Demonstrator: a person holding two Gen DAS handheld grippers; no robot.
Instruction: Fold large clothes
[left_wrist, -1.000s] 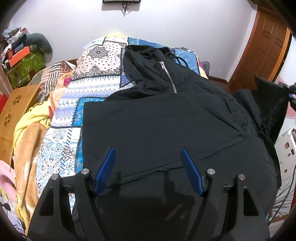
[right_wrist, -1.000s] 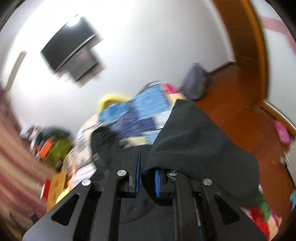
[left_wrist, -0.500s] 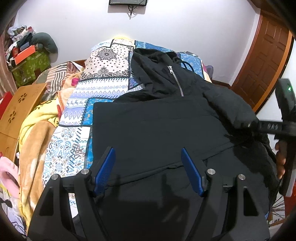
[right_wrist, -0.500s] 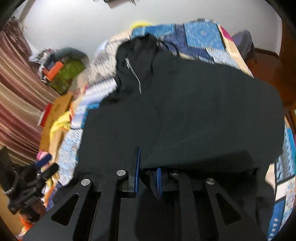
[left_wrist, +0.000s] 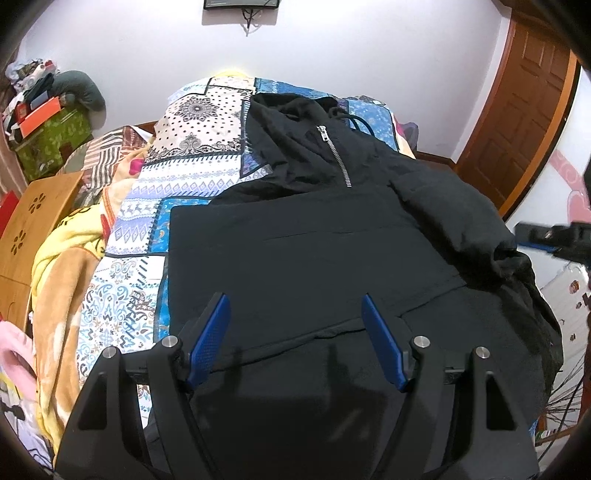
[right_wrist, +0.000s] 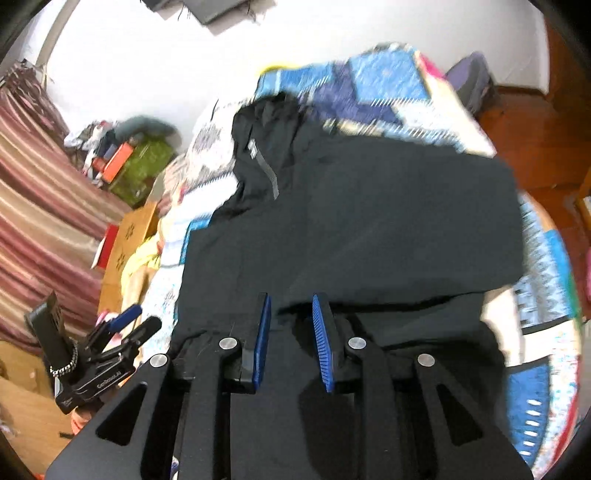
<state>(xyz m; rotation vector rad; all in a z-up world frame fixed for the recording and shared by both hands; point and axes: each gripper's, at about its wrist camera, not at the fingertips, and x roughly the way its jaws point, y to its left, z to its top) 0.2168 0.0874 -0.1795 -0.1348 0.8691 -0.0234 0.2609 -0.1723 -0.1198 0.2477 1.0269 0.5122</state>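
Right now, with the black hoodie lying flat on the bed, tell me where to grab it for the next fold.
Probably take the black hoodie at its bottom hem, coming from the near bed edge. That edge lies flat and closest, just ahead of the open left gripper. The right gripper is opening, with no cloth pinched.

Black zip hoodie (left_wrist: 314, 251), spread flat on bed, sleeves folded in

A home bedroom. Patchwork bedspread (left_wrist: 192, 155) over a bed, striped curtains (right_wrist: 33, 177) at left, wooden door (left_wrist: 524, 110) far right.
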